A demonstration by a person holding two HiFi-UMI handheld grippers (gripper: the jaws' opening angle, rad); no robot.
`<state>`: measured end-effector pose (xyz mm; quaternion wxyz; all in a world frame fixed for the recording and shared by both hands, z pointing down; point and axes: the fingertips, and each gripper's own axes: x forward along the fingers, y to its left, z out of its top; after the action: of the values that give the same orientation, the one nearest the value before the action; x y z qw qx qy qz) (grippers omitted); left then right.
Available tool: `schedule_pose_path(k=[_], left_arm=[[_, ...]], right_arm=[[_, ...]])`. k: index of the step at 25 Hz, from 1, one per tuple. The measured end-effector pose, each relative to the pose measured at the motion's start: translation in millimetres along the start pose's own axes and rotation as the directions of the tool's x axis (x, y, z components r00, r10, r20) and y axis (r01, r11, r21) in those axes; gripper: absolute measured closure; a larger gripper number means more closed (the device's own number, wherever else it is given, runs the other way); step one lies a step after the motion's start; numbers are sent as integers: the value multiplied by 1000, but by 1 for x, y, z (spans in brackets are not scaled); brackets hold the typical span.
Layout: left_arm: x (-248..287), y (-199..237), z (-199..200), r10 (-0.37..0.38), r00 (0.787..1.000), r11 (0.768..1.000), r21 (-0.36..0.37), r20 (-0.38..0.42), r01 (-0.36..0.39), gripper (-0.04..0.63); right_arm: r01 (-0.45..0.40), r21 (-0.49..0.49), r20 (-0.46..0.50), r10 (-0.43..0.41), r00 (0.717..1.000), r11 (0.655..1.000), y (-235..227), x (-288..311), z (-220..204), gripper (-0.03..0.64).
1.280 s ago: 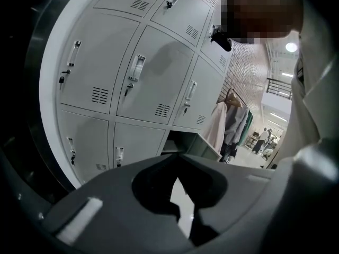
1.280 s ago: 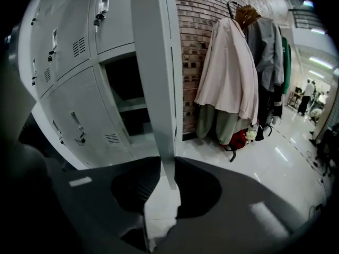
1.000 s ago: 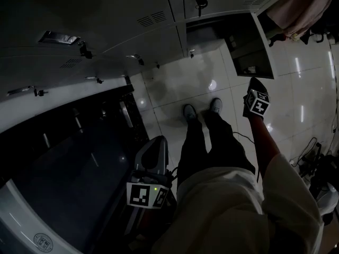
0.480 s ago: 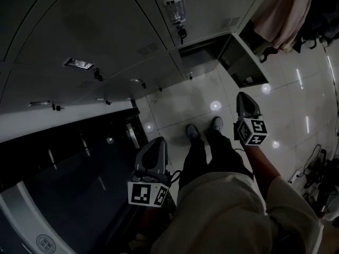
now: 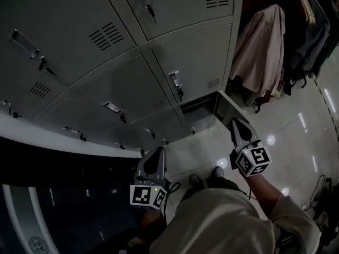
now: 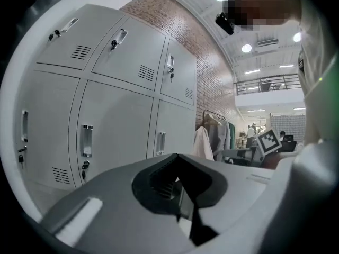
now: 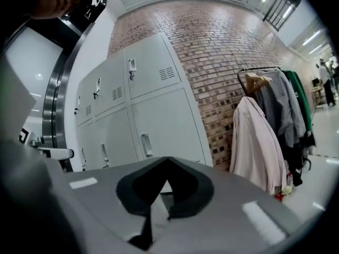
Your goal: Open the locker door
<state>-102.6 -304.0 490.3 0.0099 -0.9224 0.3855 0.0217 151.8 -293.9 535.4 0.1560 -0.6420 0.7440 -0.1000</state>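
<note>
A bank of grey lockers (image 5: 127,46) fills the wall, each door with a handle, a key and vent slots. One low door (image 5: 226,108) at the bank's right end stands open beside its dark compartment (image 5: 198,113). My right gripper (image 5: 237,123) is shut and empty, held near that open door; the right gripper view looks at a closed door with a handle (image 7: 145,144). My left gripper (image 5: 156,152) is also shut and empty, held lower and to the left, and faces closed doors (image 6: 114,136). Neither gripper touches a locker.
A clothes rack with a pale coat (image 5: 259,52) and darker garments (image 5: 312,30) stands right of the lockers against a brick wall (image 7: 222,62). A dark curved frame (image 5: 63,205) lies at the left. Glossy floor tiles (image 5: 296,136) run off to the right.
Both grippers have risen, the right one much more, from near the floor up to the low open door. The head view has tilted up, so more locker rows and the coats show.
</note>
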Motion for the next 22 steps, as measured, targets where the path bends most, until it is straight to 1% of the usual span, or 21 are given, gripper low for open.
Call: schedule_pose_path(k=[2, 4, 7, 11, 14, 18, 20, 22], left_arm=[[-2, -4, 18, 7, 1000, 1000, 10, 5, -7, 525], [-3, -10, 34, 4, 1000, 1000, 23, 13, -5, 525], [-3, -18, 44, -3, 1000, 999, 32, 11, 3, 525], [-5, -21, 49, -1, 1000, 999, 47, 15, 0, 525], [-8, -25, 50, 0, 1000, 1000, 28, 14, 0, 525], [-10, -31, 46, -23, 1000, 1000, 14, 3, 23, 525], [-12, -30, 41, -21, 1000, 1000, 9, -1, 21, 525], [-17, -28, 35, -18, 1000, 1000, 6, -9, 18, 525]], right_arm=[[-20, -1, 14, 20, 1000, 1000, 14, -10, 25, 615], [-41, -26, 38, 42, 998, 999, 31, -20, 46, 615], [-80, -33, 62, 82, 995, 996, 55, -34, 64, 615], [-102, -42, 66, 104, 992, 994, 68, -43, 69, 615], [-118, -47, 55, 121, 991, 992, 67, -44, 70, 615], [-104, -85, 83, 111, 990, 991, 65, -48, 78, 615], [-101, -74, 96, 108, 989, 992, 67, -51, 77, 615], [-90, -45, 79, 94, 992, 995, 65, -52, 67, 615]])
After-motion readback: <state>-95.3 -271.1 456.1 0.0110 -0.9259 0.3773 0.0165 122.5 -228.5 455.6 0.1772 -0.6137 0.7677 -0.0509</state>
